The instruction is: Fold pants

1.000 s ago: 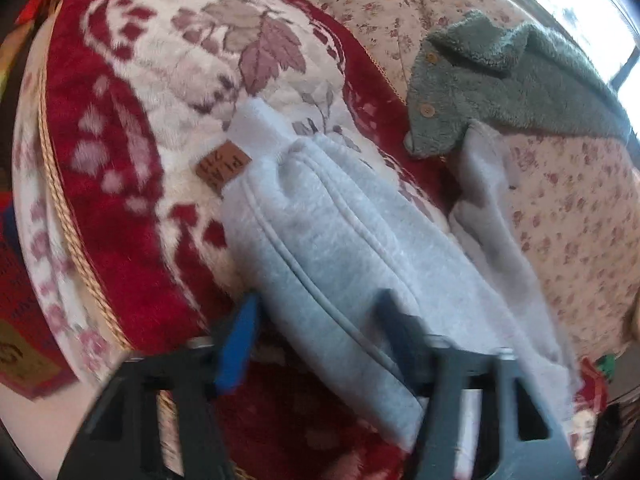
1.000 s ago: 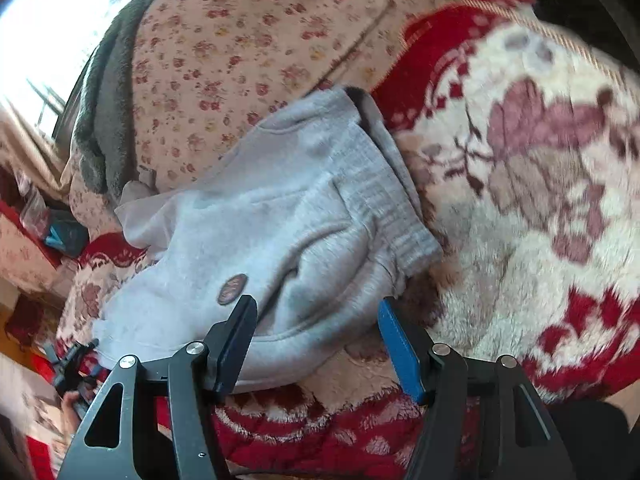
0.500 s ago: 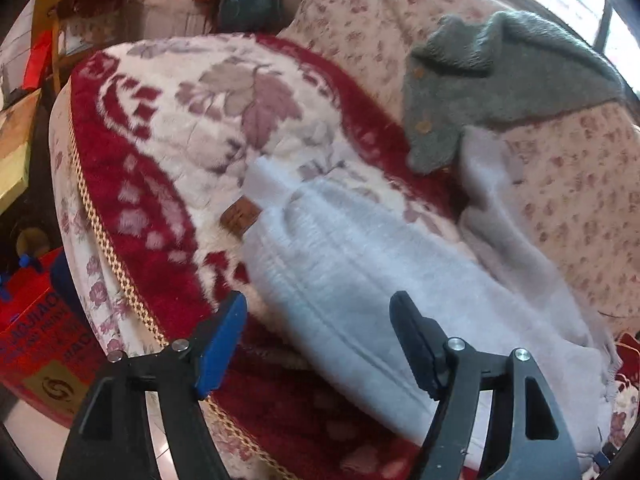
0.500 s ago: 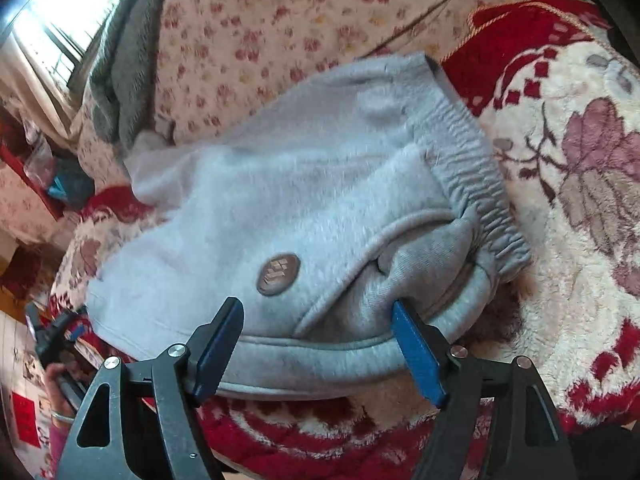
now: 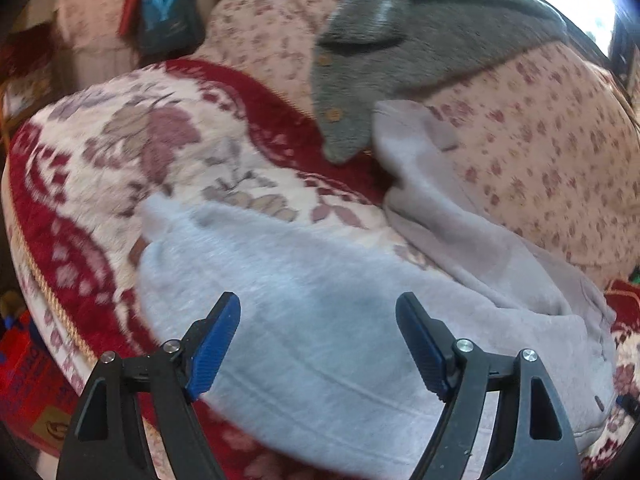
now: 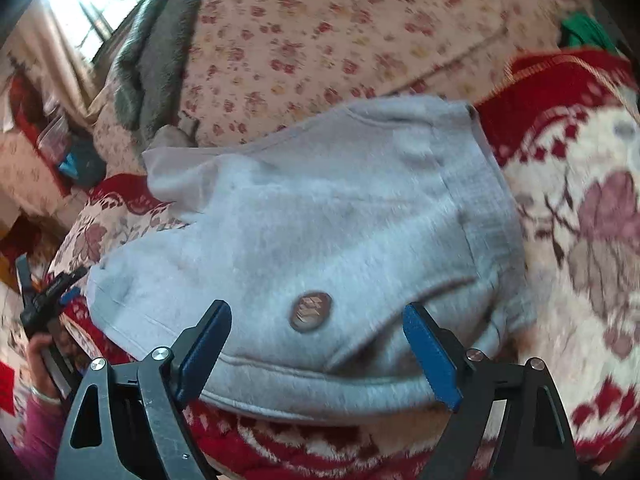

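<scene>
Light grey sweatpants [image 5: 320,320] lie folded over on a red and cream floral blanket [image 5: 120,148]. In the right wrist view the pants [image 6: 320,220] show a round brown logo patch [image 6: 310,311] and the ribbed waistband [image 6: 492,208] at the right. My left gripper [image 5: 318,344] is open and empty just above the near edge of the pants. My right gripper [image 6: 318,350] is open and empty above the folded edge near the patch. The left gripper also shows at the far left of the right wrist view [image 6: 44,300], held by a hand.
A grey-green fleece garment [image 5: 400,60] drapes over a floral-print cushion [image 5: 540,140] behind the pants. The blanket's corded edge [image 5: 44,288] drops off at the left. Red boxes and clutter [image 5: 24,380] sit below it.
Both grippers have pulled back and risen a little from the pants, staying open. The left gripper's view has swung right, along the pants. The pants lie flatter than a second ago.
</scene>
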A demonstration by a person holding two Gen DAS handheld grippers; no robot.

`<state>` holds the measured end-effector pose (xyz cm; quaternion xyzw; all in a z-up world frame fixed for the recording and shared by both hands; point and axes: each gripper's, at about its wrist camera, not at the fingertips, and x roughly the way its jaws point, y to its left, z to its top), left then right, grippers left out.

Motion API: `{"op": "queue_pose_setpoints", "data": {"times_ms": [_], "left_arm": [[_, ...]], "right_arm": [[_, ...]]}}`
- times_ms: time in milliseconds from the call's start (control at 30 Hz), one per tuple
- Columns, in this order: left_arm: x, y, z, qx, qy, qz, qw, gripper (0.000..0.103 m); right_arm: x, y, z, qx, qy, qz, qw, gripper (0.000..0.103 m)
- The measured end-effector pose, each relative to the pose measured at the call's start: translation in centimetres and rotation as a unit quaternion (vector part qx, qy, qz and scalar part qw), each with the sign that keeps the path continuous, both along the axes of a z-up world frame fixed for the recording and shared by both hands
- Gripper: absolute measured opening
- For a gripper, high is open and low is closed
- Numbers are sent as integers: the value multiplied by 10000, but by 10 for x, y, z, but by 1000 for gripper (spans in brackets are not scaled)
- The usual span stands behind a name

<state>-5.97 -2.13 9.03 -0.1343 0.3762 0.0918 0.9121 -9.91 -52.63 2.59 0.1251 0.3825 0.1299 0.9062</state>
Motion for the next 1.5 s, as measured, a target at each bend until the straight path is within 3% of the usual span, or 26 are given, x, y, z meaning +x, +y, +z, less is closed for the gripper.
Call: {"op": "queue_pose_setpoints", "data": {"times_ms": [200, 600, 800, 1000, 1233, 1367, 1500], "left_arm": [[19, -28, 11, 323, -83, -278, 9991, 80], [50, -53, 12, 504, -17, -530, 9973, 80], [58, -70, 13, 460, -40, -671, 9967, 80], [69, -82, 15, 517, -64, -851, 9950, 80], [87, -82, 19, 214, -24, -928, 9955, 84], [100, -84, 25, 353, -49, -1071, 9936, 86], [124, -78, 27, 243, -22, -1226, 9922, 86]], "right_arm": [[20, 21, 7, -228, -110, 308, 9992, 94], [61, 50, 15, -517, -216, 653, 9963, 96], [75, 59, 11, -397, -134, 753, 9963, 96], [88, 65, 17, -636, -226, 889, 9938, 96], [108, 61, 24, -800, -257, 930, 9921, 96], [128, 60, 36, -1256, -393, 1084, 9854, 96], [161, 60, 46, -1775, -586, 1247, 9744, 96]]}}
